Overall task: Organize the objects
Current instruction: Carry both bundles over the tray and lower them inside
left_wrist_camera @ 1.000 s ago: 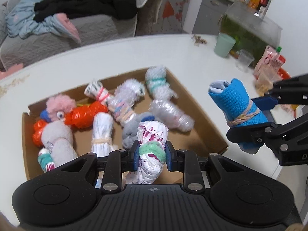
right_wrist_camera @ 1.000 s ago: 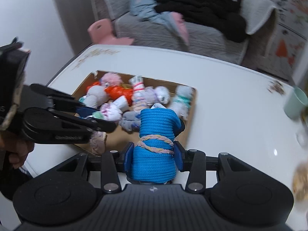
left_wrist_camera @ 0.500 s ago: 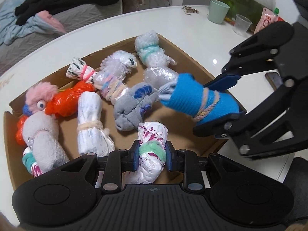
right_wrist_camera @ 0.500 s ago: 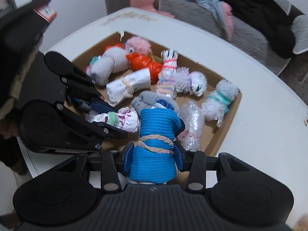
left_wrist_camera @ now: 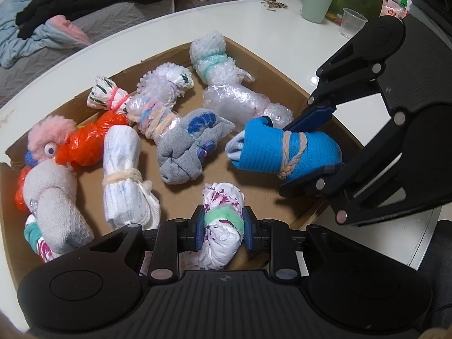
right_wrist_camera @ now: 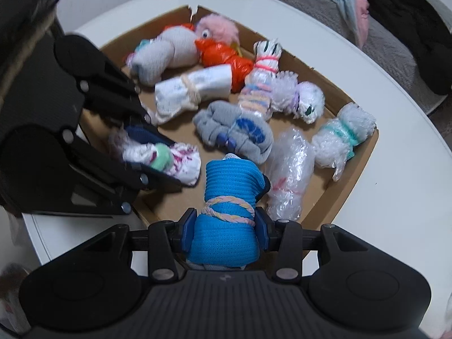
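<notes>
Left tool [left_wrist_camera: 223,233]: clamped on a white bundle [left_wrist_camera: 223,226] with pink marks and a green band, held low over the near part of the cardboard box [left_wrist_camera: 285,73].
Right tool [right_wrist_camera: 224,227]: closed around a blue roll [right_wrist_camera: 226,212] tied with pastel cord; the roll is held over the box's near corner, just beside a clear plastic bundle [right_wrist_camera: 288,175].
Box: set on the white tabletop [left_wrist_camera: 169,28]; about 8 tied bundles are already laid inside, among them a grey sock ball [left_wrist_camera: 183,152] in the middle.
Step in hand: 2 bundles are judged to be at the point of being placed in the box.
Next move: each bundle is to be lowered onto bare cardboard near the front, the tools kept apart, then the pads eased off.
</notes>
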